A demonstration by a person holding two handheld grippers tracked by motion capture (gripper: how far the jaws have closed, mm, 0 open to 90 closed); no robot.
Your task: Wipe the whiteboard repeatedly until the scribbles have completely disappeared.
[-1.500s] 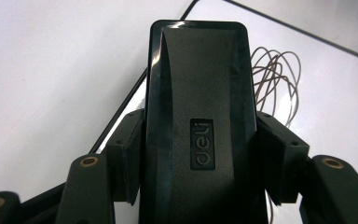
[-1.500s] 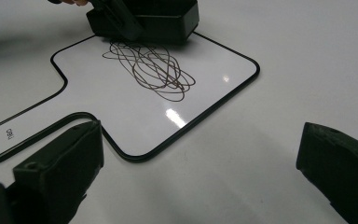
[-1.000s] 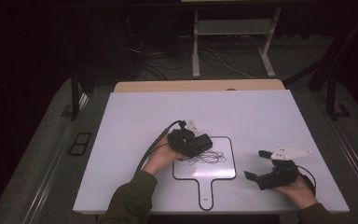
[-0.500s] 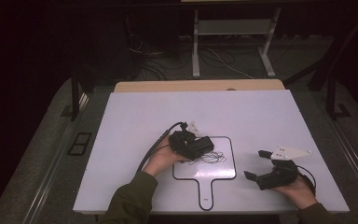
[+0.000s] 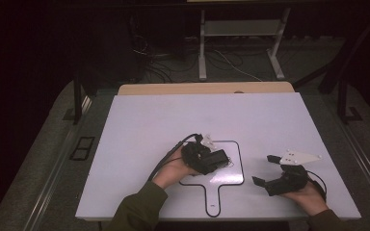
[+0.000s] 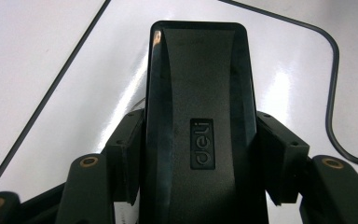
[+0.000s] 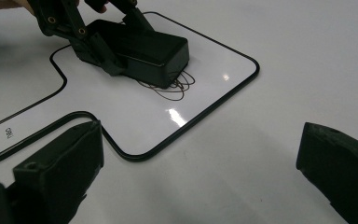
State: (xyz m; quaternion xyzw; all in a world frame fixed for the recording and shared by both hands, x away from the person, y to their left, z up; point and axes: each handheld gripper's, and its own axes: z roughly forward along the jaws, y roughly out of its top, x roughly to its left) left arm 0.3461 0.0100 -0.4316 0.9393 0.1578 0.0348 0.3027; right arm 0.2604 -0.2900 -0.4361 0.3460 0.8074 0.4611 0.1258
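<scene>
**Left jaws clamped on "deli" eraser over small whiteboard; right jaws spread, holding nothing**

Writing: the black eraser (image 6: 198, 116) carries an embossed "deli" badge on its top face, readable in the left gripper view. A small "deli" mark also sits on the handle of the whiteboard (image 7: 135, 107), seen in the right gripper view.

Left gripper (image 5: 211, 160): jaws clenched on the eraser's two long sides, pads pressed against it. The eraser rests flat on the whiteboard, inside the black border, over a thin scribble of dark pen lines (image 7: 175, 86) that pokes out from under its front end.

Right gripper (image 5: 273, 169): jaws released and wide apart, nothing between them. It rests on the desk (image 5: 139, 125) right of the whiteboard, well apart from the eraser and pointed toward it.

Edges and room: the whiteboard lies near the front middle of the desk, handle toward the person. In front of the eraser is bare board up to the rounded corner of the border. The far half of the desk and its left side are open. The right hand (image 5: 313, 197) sits near the desk's front edge, with bare desk between the right gripper and the whiteboard border.
</scene>
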